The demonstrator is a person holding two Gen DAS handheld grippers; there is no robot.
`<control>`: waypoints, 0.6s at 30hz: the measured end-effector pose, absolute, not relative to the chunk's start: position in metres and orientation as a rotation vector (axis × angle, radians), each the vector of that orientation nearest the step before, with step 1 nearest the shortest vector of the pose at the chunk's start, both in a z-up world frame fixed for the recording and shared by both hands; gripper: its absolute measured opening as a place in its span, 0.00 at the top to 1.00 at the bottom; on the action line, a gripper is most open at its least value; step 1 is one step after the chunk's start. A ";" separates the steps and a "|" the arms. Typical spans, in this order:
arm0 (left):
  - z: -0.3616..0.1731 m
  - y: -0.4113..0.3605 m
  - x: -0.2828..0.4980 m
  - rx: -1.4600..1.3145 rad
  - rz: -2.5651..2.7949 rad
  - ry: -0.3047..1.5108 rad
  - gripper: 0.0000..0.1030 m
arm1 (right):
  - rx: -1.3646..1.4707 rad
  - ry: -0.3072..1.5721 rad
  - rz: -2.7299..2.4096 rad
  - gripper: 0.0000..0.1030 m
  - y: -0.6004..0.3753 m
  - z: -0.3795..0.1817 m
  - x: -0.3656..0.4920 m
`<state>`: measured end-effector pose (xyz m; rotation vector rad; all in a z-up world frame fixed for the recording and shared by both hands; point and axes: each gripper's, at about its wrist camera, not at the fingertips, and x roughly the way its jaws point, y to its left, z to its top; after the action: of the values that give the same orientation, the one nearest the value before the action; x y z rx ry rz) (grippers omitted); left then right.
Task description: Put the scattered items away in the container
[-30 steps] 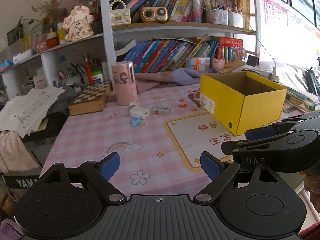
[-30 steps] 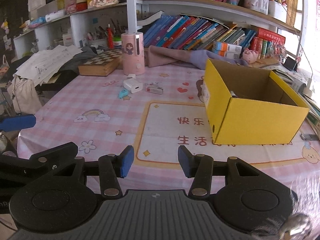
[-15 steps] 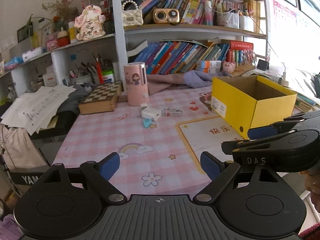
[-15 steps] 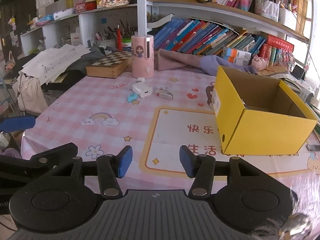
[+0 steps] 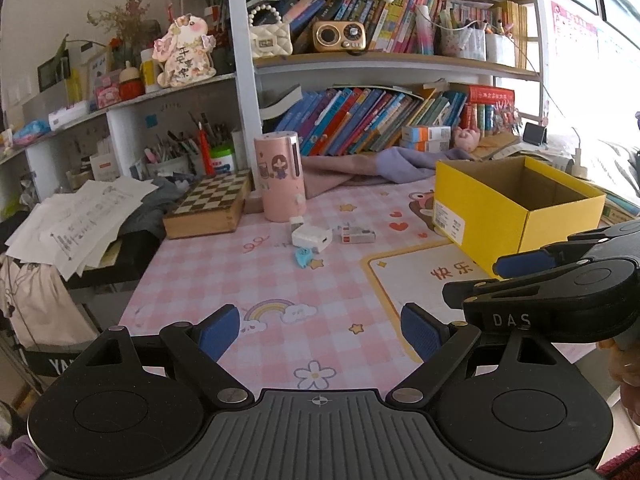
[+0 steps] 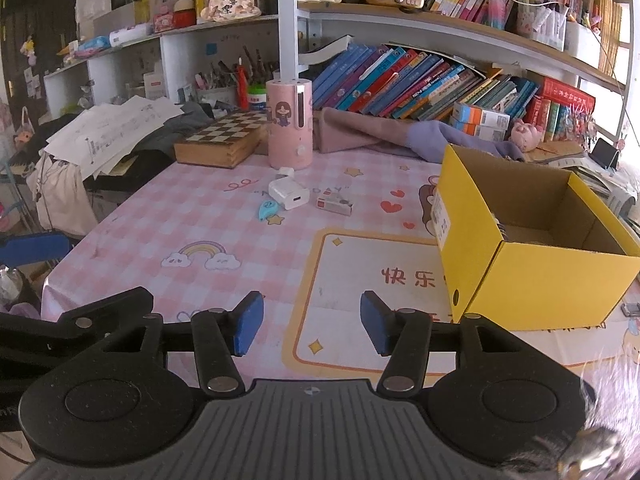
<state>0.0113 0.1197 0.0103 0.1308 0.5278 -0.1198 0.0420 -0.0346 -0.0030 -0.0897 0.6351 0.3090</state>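
Black right gripper [image 5: 560, 264] casing reads "DAS" in pale letters.

left gripper [image 5: 320, 330] jaws wide apart, empty, right gripper [image 6: 312, 322] half-spread, empty

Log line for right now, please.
left tool: open, empty | right tool: open, empty | white charger, blue clip, small pack: on table | yellow box: upright

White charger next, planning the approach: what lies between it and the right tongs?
Only bare tablecloth between white charger and right tongs, per the right wrist view.
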 end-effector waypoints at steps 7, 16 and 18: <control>0.009 0.122 0.019 0.124 -0.113 0.535 0.12 | -0.095 0.637 0.314 0.49 -0.031 -0.004 0.048; 0.006 0.122 0.029 0.118 -0.102 0.539 0.08 | -0.097 0.649 0.314 0.48 -0.029 -0.008 0.062; 0.005 0.123 0.032 0.112 -0.101 0.542 0.08 | -0.096 0.653 0.312 0.48 -0.030 -0.009 0.065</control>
<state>0.0324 0.1225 0.0048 0.1119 0.5416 -0.1015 0.0653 -0.0295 -0.0086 -0.0961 0.6529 0.3124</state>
